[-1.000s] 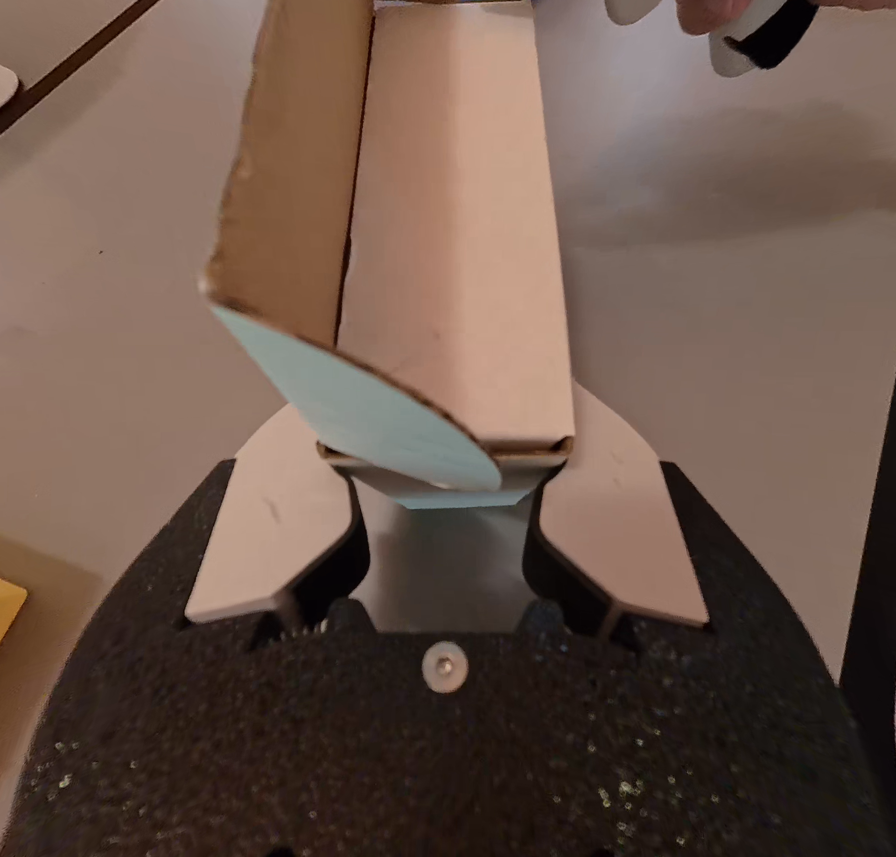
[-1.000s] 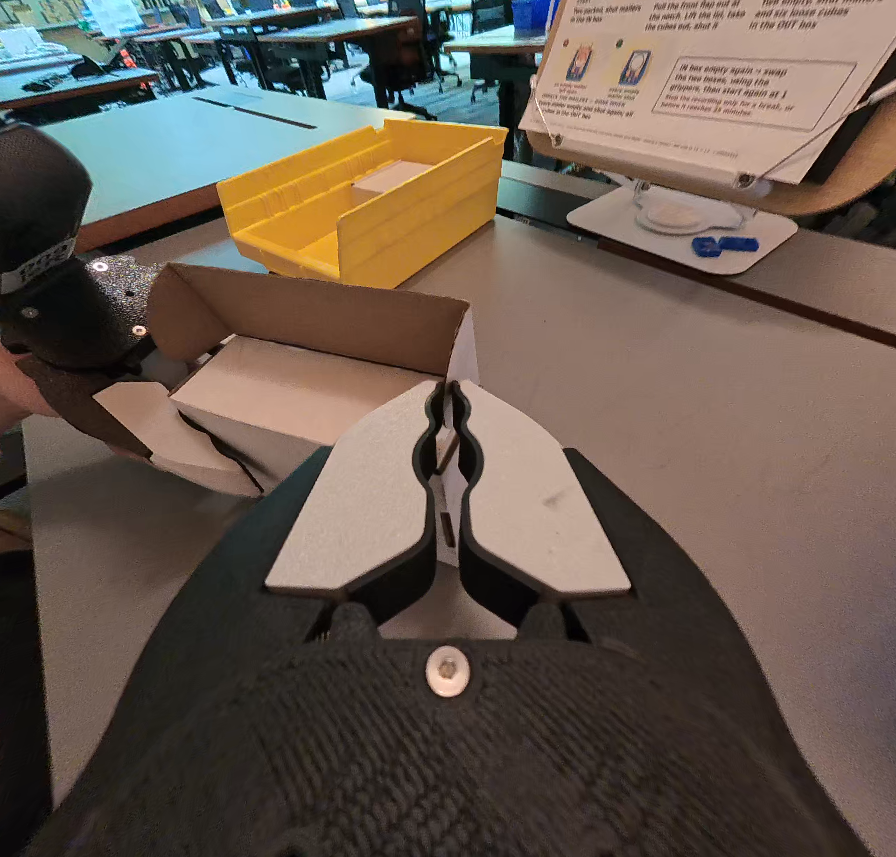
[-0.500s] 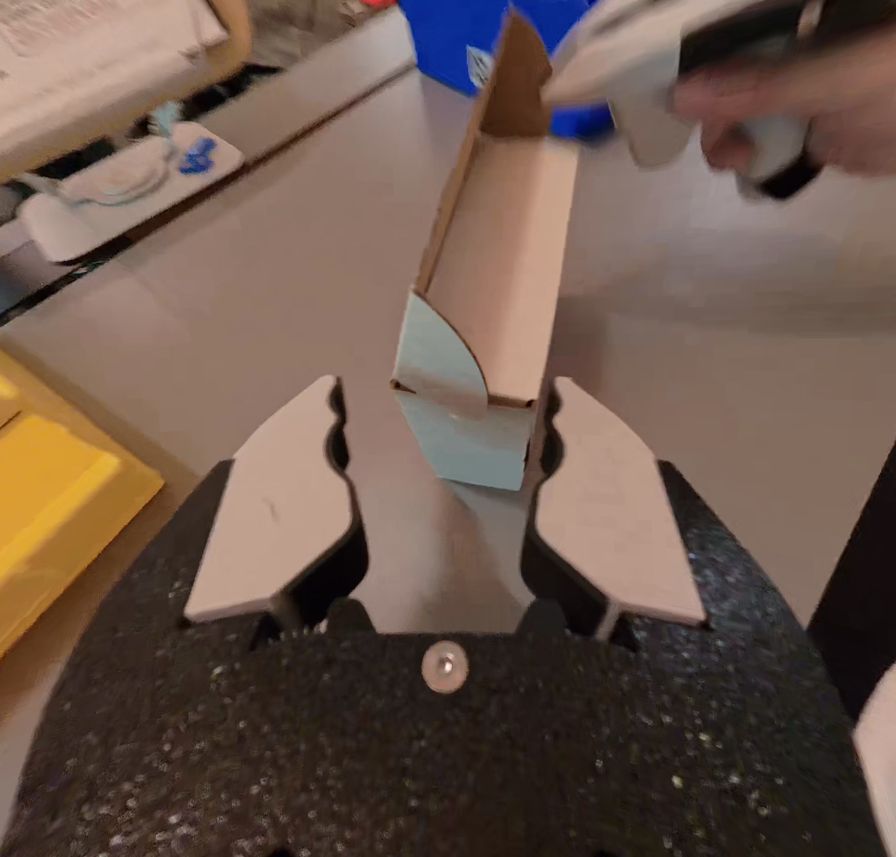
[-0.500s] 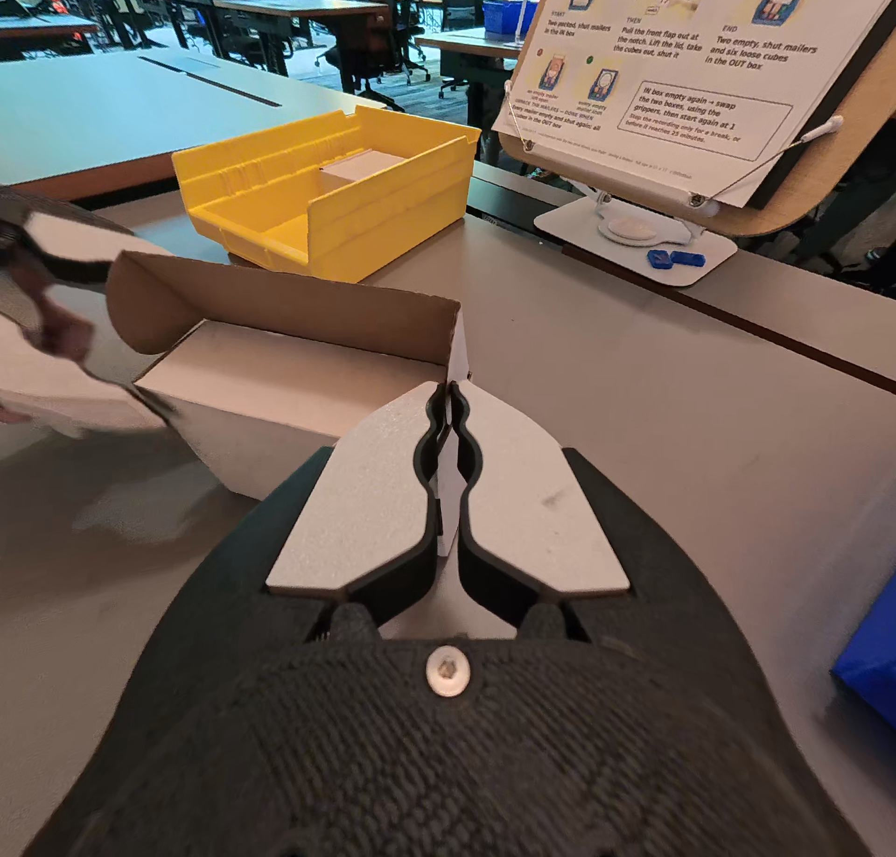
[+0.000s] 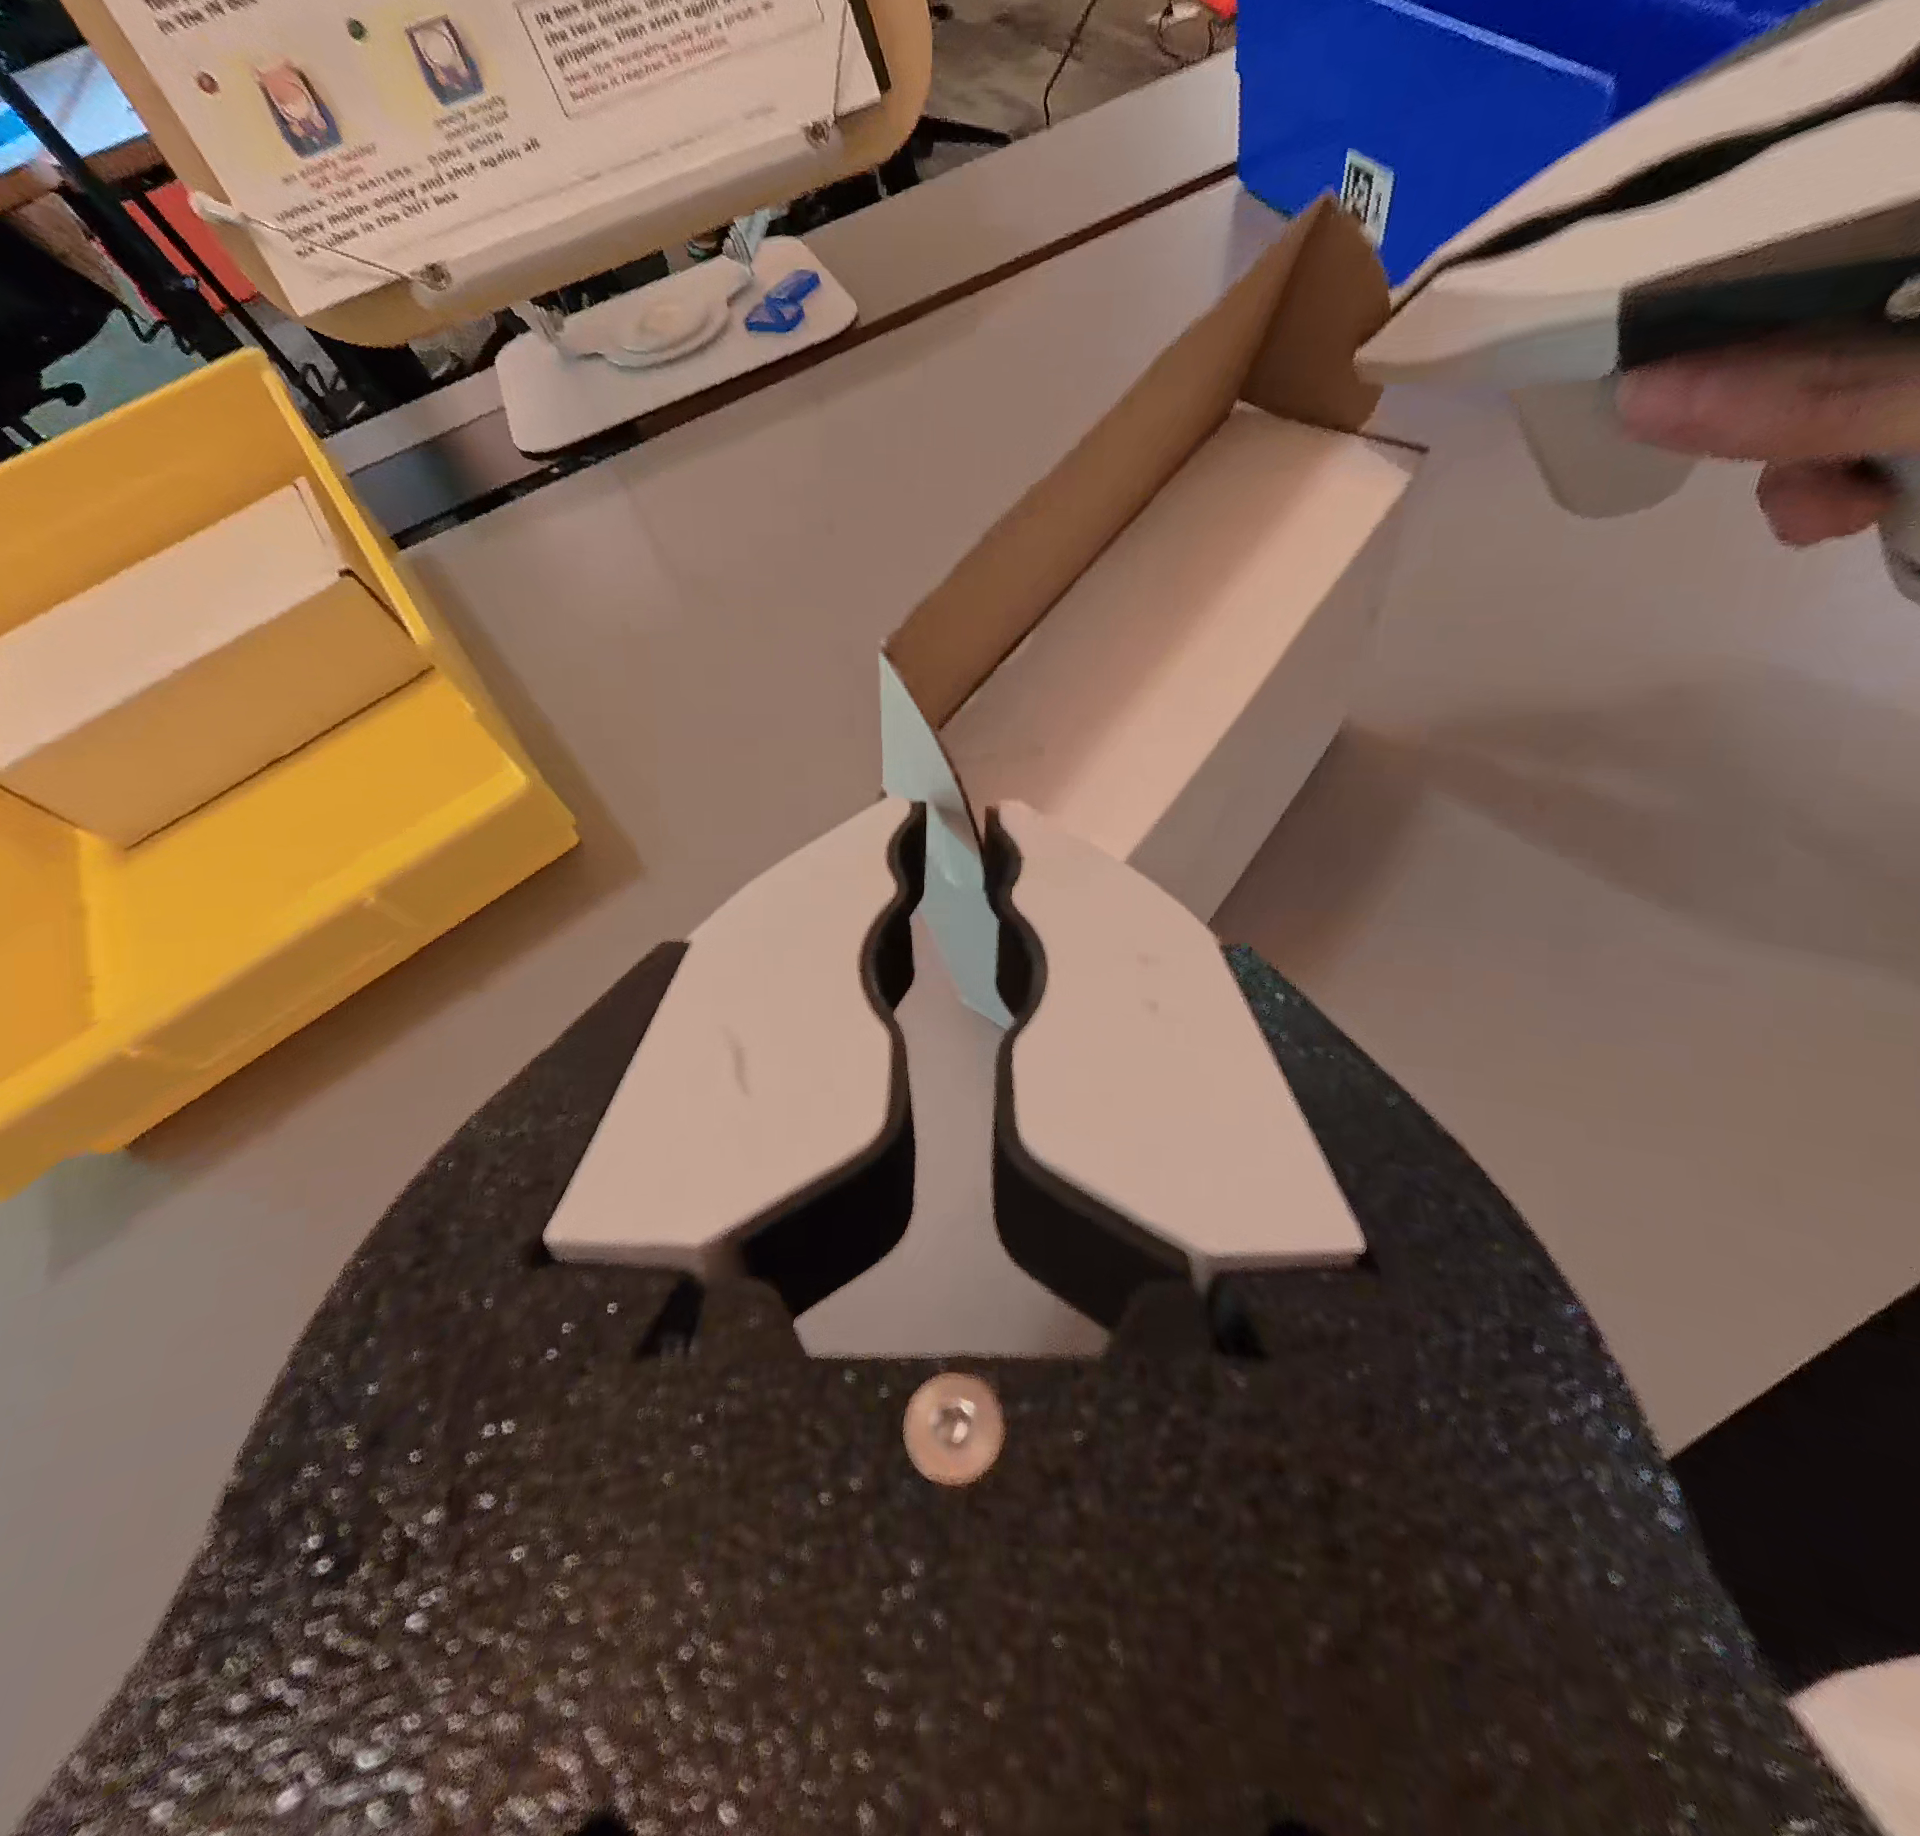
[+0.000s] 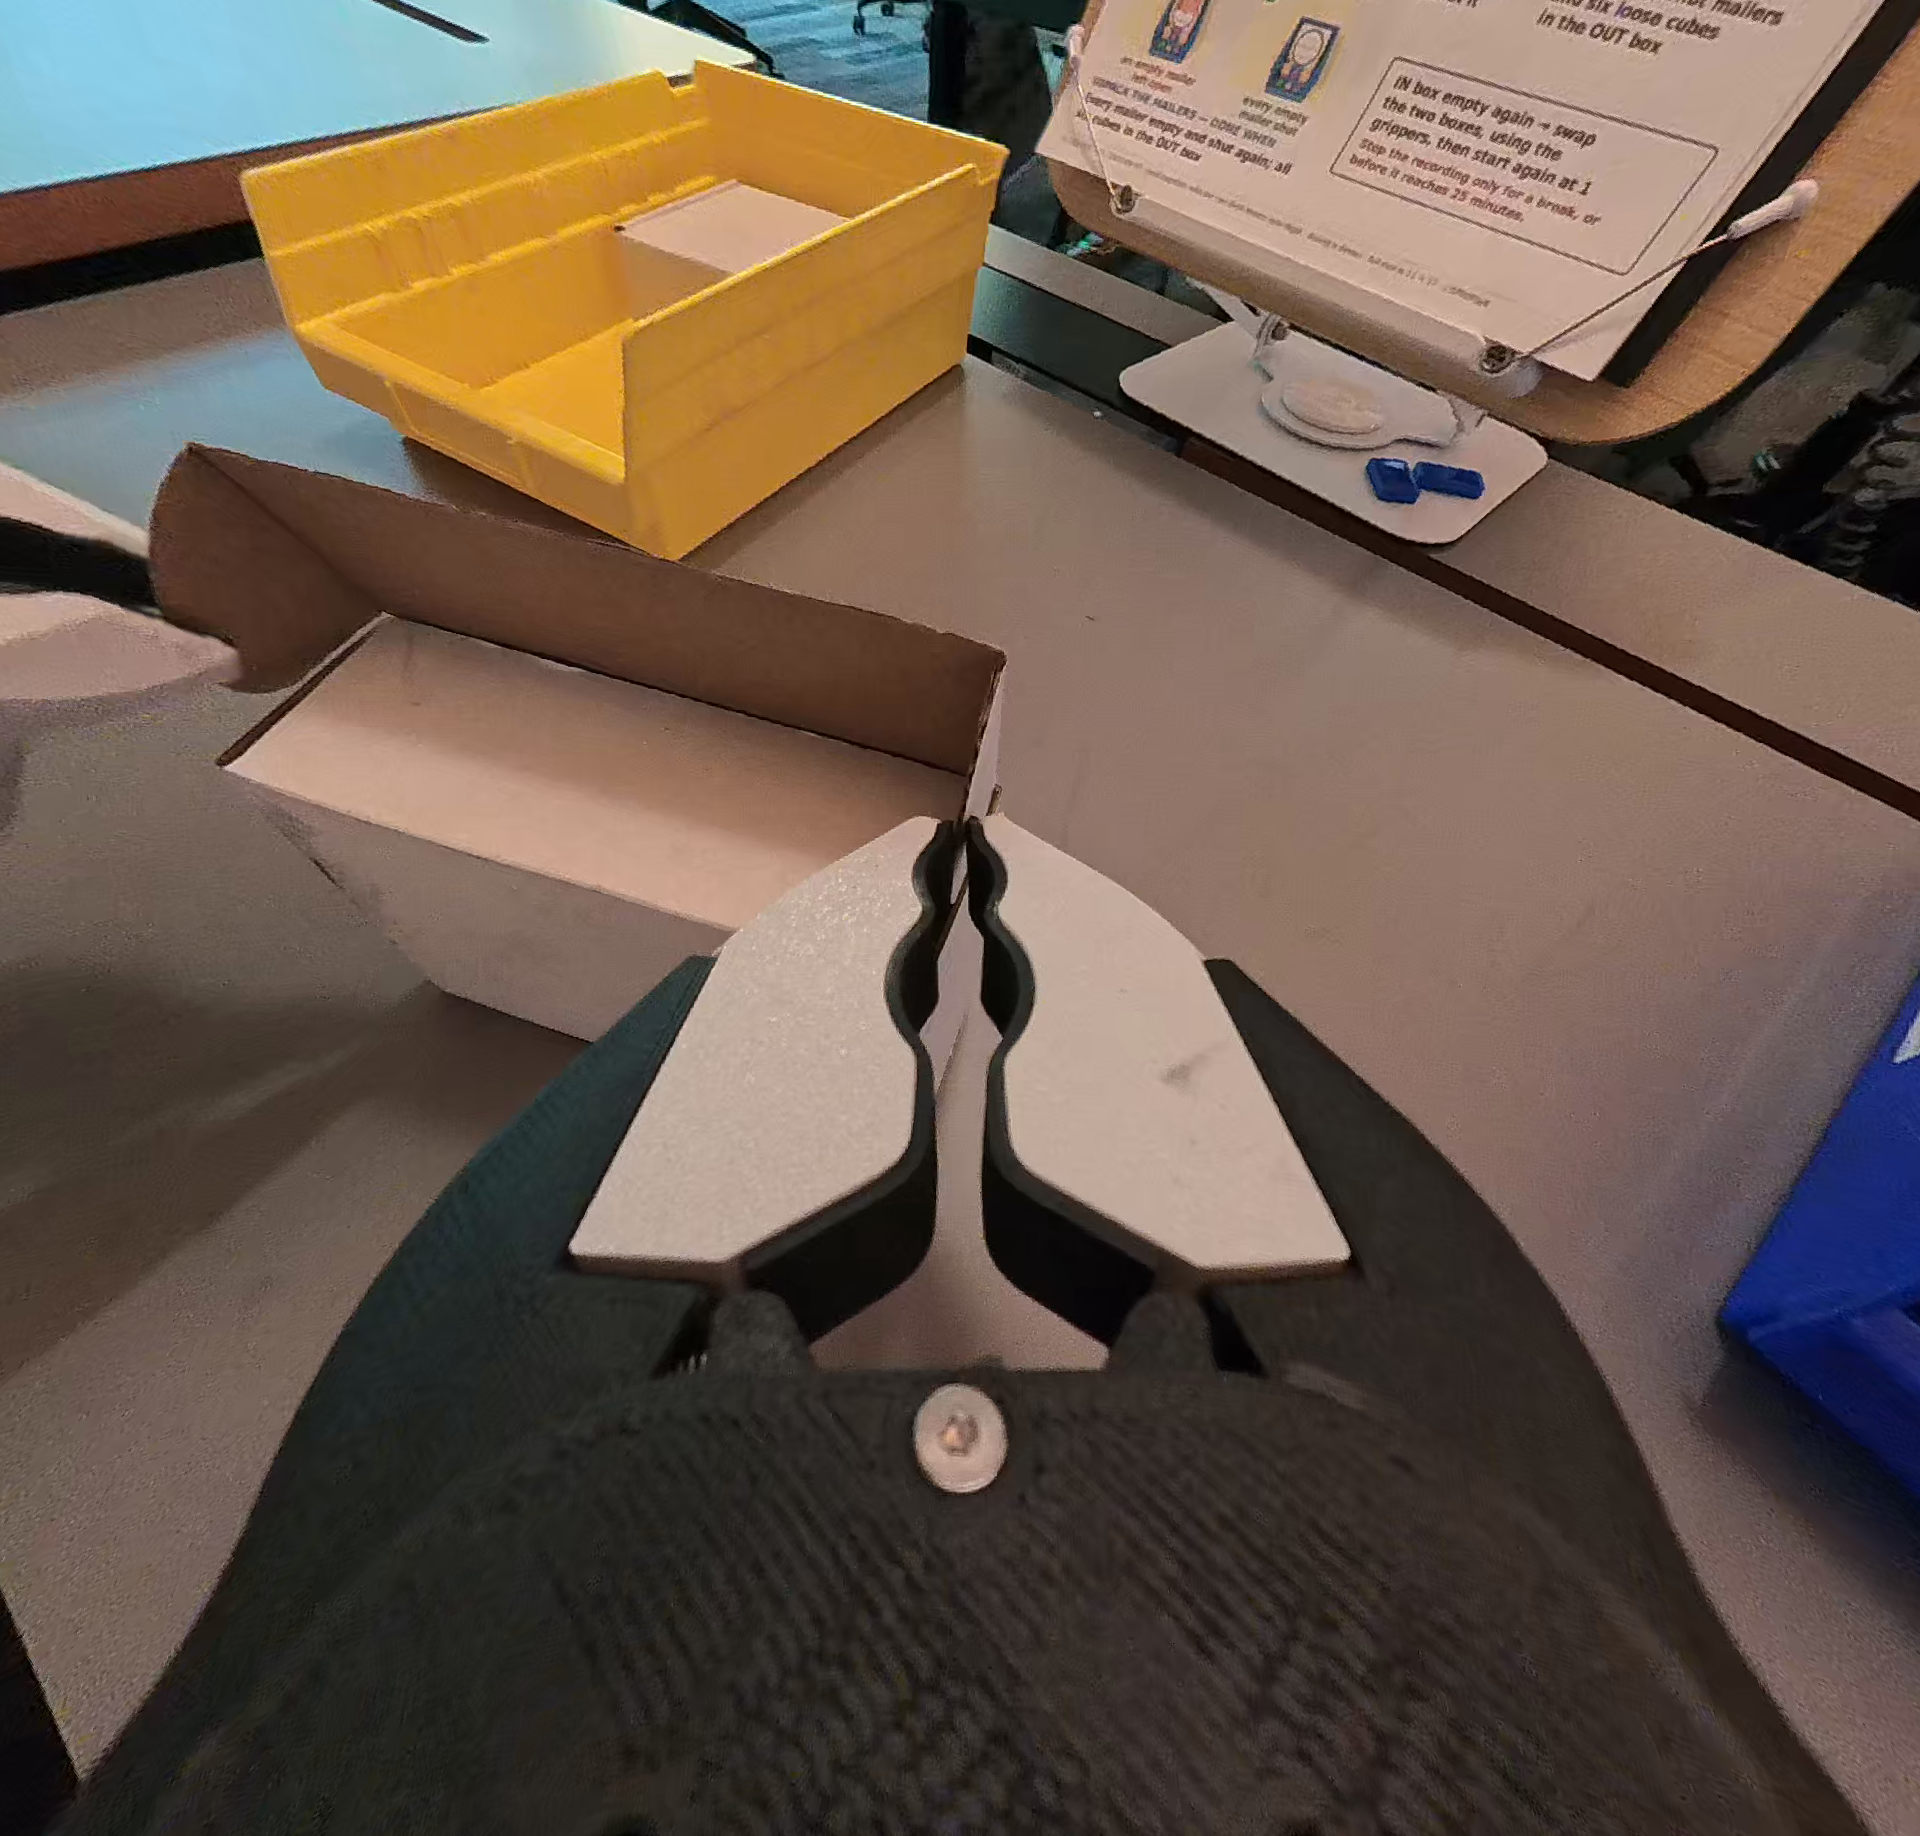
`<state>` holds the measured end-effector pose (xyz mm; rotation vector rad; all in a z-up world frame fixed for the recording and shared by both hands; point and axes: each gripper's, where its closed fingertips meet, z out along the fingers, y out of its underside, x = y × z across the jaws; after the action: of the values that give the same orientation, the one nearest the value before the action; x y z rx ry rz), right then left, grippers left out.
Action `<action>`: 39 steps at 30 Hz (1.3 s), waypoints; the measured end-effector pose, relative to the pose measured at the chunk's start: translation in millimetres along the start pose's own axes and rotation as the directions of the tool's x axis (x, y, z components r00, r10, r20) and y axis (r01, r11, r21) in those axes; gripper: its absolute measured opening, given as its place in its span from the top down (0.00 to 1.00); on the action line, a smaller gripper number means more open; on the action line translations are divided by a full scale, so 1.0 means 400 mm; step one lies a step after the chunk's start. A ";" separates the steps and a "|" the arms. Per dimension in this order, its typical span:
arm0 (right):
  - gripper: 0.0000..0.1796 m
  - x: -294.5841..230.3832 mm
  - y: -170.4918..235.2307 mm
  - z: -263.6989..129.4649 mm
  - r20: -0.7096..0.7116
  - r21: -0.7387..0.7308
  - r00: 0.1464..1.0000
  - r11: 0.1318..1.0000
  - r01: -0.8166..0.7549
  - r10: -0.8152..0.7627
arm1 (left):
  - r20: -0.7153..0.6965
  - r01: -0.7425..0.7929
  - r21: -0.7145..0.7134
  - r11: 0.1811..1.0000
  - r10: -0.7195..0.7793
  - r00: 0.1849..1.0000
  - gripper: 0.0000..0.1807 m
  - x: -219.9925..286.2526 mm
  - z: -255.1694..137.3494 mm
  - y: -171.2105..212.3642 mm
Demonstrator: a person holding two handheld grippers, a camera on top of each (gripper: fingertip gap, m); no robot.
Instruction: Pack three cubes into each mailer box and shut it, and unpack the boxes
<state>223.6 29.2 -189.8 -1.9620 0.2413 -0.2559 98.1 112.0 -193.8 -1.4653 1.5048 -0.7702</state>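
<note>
A long white mailer box [image 5: 1174, 633] lies on the grey table, its front flap standing up with the brown inside showing. My left gripper [image 5: 954, 830] is shut on the pale side flap [image 5: 940, 882] at the box's near end. My right gripper [image 6: 961, 836] is shut on the white side flap at the other end of the box [image 6: 582, 778]. It also shows in the left wrist view [image 5: 1387, 326] at the upper right, with a hand behind it. No cubes are in view.
A yellow bin [image 5: 260, 955] stands at the left with a second shut white mailer box [image 5: 197, 664] inside; the right wrist view shows both [image 6: 790, 332], [image 6: 727, 228]. A blue bin [image 5: 1434, 93] is at the far right. An instruction sheet on a stand [image 6: 1455, 103] stands behind the table. About 15 cm separates my left fingertips from my right.
My left gripper was open at the box's end; it has pulled back, turned and shut on the side flap. My right gripper has stayed shut on its flap.
</note>
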 end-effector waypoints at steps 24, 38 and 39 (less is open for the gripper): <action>0.98 -0.072 -0.008 0.023 -0.151 -0.038 0.954 0.966 0.256 -0.258 | -0.211 0.655 -0.049 0.754 -0.649 0.731 0.98 -0.112 0.020 -0.018; 0.97 -0.105 -0.015 0.031 -0.133 -0.021 0.950 0.959 0.283 -0.284 | 0.100 0.235 -0.072 0.969 -0.227 0.969 0.97 -0.156 0.054 0.013; 0.97 -0.107 -0.015 0.032 -0.130 -0.017 0.952 0.960 0.278 -0.278 | 0.096 0.220 -0.098 0.971 -0.211 0.973 0.95 -0.155 0.060 0.021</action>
<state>186.7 54.8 -192.2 -1.9782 0.0479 -0.5700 111.1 177.3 -201.2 -1.7420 1.3555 -0.7534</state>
